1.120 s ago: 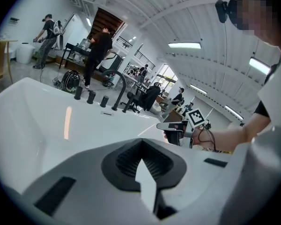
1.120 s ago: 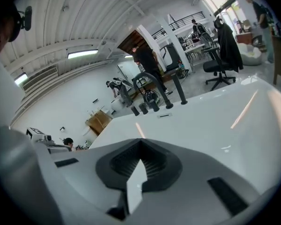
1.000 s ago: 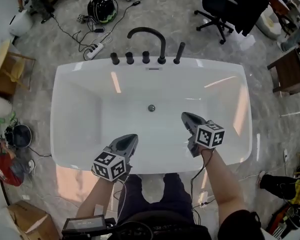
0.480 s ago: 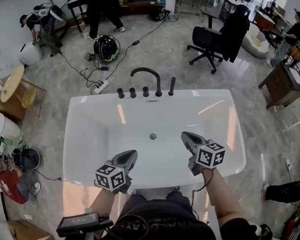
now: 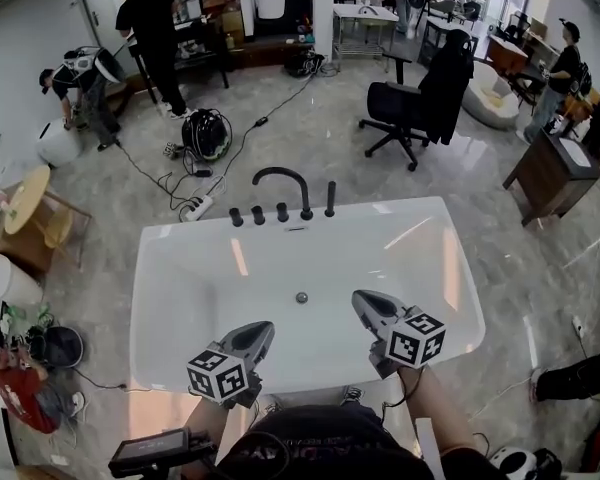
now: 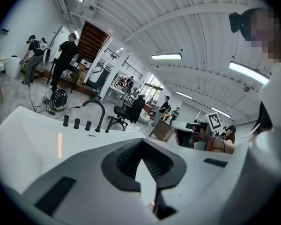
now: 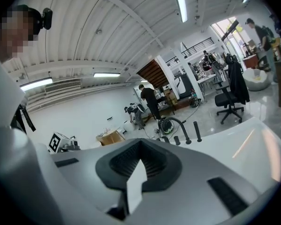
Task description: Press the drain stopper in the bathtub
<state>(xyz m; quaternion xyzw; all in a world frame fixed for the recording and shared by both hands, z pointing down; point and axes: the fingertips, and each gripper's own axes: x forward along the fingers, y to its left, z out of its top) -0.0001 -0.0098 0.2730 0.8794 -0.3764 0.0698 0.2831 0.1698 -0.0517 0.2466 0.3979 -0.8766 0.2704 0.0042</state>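
Note:
The white bathtub (image 5: pixel 180 268) fills the middle of the head view. Its small round metal drain stopper (image 5: pixel 301 297) sits on the tub floor, uncovered. My left gripper (image 5: pixel 261 328) hovers over the tub's near rim, left of the stopper and apart from it, jaws shut on nothing. My right gripper (image 5: pixel 359 299) hangs a little right of the stopper, nearer to it, also shut and empty. The left gripper view shows the left gripper (image 6: pixel 141 168) with jaws together, looking over the tub's far rim. The right gripper (image 7: pixel 139 167) looks the same way.
A black arched faucet (image 5: pixel 281 182) with several black knobs (image 5: pixel 257 214) stands on the tub's far rim. Beyond lie a power strip with cables (image 5: pixel 197 207), a black office chair (image 5: pixel 412 101) and a dark wooden table (image 5: pixel 547 176). People stand and crouch further off.
The head view has tilted up and back: the tub looks smaller and lower, more room shows. Both grippers stay shut, still held over the near half of the tub.

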